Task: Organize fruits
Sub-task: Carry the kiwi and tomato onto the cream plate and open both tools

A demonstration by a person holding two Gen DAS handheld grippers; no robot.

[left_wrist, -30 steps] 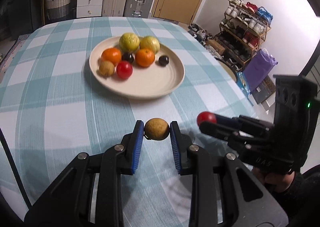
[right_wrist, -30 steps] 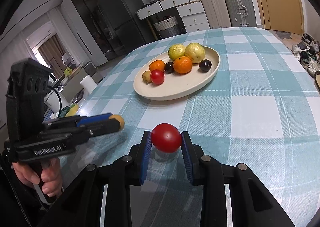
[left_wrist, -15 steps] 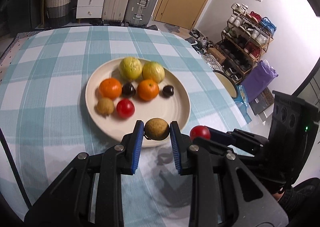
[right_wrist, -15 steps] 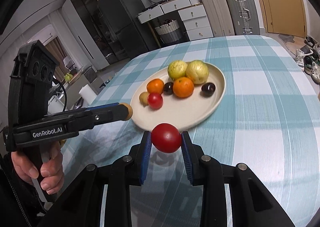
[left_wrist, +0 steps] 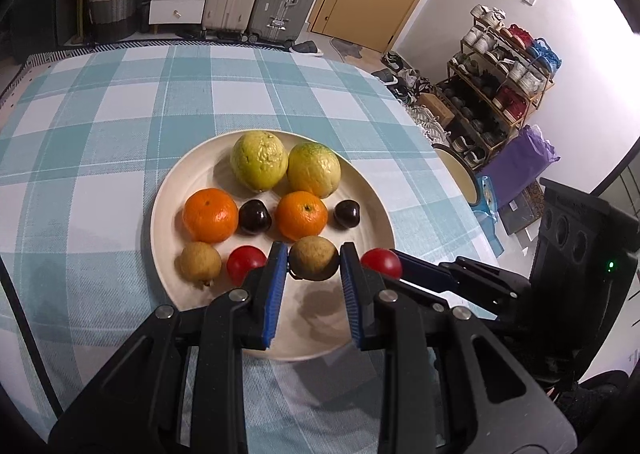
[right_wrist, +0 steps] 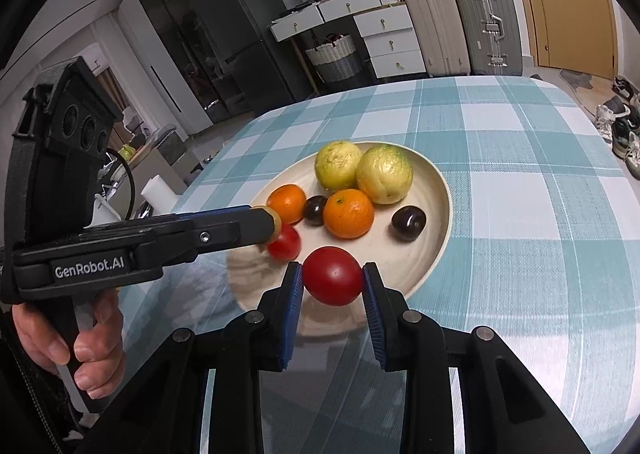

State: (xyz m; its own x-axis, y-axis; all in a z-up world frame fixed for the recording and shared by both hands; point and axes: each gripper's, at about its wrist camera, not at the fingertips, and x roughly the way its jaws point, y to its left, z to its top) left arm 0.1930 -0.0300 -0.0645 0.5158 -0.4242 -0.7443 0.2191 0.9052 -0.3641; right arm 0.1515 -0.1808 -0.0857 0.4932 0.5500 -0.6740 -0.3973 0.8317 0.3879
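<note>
Over the plate's (left_wrist: 372, 210) near rim, left gripper (left_wrist: 313, 278) is pinching a small, firm brown fruit (left_wrist: 313, 263) and right gripper (right_wrist: 332, 288) a smooth, likely bruisable tomato (right_wrist: 332, 281), both gripped across their middles.

You had ten fruits in view over one cream plate (left_wrist: 168, 190) on the checked counter (left_wrist: 100, 114). Two yellow-green guavas (left_wrist: 259, 162) sat at the far side, two oranges (left_wrist: 210, 215) in the middle row, two dark plums (left_wrist: 255, 217) among them. There were two brown round fruits, one on the plate (left_wrist: 199, 264) and one you held in the left gripper (left_wrist: 313, 272). There were two red tomatoes, one on the plate (left_wrist: 245, 263) and one you held in the right gripper (right_wrist: 332, 284). That made eight fruits on the plate and two in the air, with two grippers at work.
</note>
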